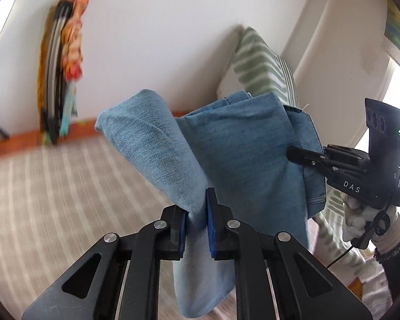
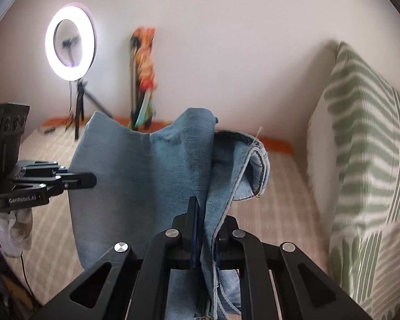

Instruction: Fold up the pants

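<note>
Both grippers are clamping the pants (image 1: pixel 234 144), a piece of light blue denim that is hanging in the air above the striped bed (image 1: pixel 53 200) rather than lying on it. The left gripper (image 1: pixel 196 226) is pinching a bunched fold of the cloth between its blue pads, and the denim is rising from there toward 12 o'clock and spilling down past the jaws toward 6 o'clock. In the left wrist view the right gripper (image 1: pixel 296 154) is sitting at about 3 o'clock, biting the far edge of the same panel where a stitched hem is showing.

From the right wrist view the right gripper (image 2: pixel 204 229) is clenched on a seamed edge, with the fabric running up toward 12 o'clock, while the left gripper (image 2: pixel 89 180) is holding the opposite edge at about 9 o'clock.

So the cloth is stretching side to side between the two hands, its held edge running roughly from 9 to 3 o'clock, and the loose length is dropping below. Neither hand looks clearly nearer to the bed. The green-patterned pillow (image 2: pixel 360 160) is standing at 3 o'clock, close to the right side. The next move probably depends on carrying the held edge evenly so the hanging part lands flat on the bed.
</note>
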`<state>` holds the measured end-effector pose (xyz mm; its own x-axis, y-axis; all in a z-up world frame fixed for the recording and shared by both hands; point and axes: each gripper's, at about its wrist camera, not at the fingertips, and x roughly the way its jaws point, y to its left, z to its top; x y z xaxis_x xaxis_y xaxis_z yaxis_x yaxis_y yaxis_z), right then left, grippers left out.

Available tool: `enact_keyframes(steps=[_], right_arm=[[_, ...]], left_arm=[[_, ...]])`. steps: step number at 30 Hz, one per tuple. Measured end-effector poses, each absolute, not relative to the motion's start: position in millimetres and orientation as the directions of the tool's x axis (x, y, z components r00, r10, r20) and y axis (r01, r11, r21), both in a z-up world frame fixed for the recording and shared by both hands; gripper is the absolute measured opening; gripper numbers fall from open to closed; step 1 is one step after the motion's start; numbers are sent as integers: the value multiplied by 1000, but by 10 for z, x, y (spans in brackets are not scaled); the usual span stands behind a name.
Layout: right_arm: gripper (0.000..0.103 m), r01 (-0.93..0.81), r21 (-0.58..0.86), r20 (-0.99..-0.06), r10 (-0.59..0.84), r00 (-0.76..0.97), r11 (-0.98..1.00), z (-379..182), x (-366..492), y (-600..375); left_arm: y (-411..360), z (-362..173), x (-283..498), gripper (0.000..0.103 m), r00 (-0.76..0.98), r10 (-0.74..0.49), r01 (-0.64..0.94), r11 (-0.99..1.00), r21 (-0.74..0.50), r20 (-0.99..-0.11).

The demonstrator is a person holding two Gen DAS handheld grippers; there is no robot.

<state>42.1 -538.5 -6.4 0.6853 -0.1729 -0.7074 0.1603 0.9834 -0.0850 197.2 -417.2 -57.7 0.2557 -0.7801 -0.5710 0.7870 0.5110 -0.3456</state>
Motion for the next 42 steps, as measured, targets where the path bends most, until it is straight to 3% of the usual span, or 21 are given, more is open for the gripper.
enact_keyframes(steps=[11,28,31,33,35,37,38,42], right_arm=[[7,190,-105,-684,-209,699,976,-101,1504,-5833],[8,230,-72,-765,-202,611,970,-1026,2382,-6474],[16,256,-89,-777,-227,587,963,-1097,2430,-6501],[50,282,-70,-781,-228,582,957,-1090,2410,-6553],[51,301,-51,-769,-230,596,952,-1039,2305,-6576],[55,304,-60,-764,-240,599,951,-991,2273,-6560],[57,307,-70,-761,-250,599,949,-965,2256,-6539],[66,318,-60,-746,-254,616,946,-843,2156,-6452]], left_arm=[[-4568,-522,2841,11,327,-759,778,555,-296,-564],[-5066,-1030,3424,11,362,-678,749,620,-232,-640],[-5078,-1068,3484,14,372,-650,732,644,-221,-663],[-5058,-1067,3497,15,390,-636,723,660,-207,-666],[-5001,-1032,3457,21,403,-643,730,655,-196,-651],[-4951,-971,3408,55,420,-643,733,656,-179,-640],[-4915,-921,3360,59,431,-648,733,657,-175,-628],[-4837,-788,3247,59,446,-653,741,653,-157,-611]])
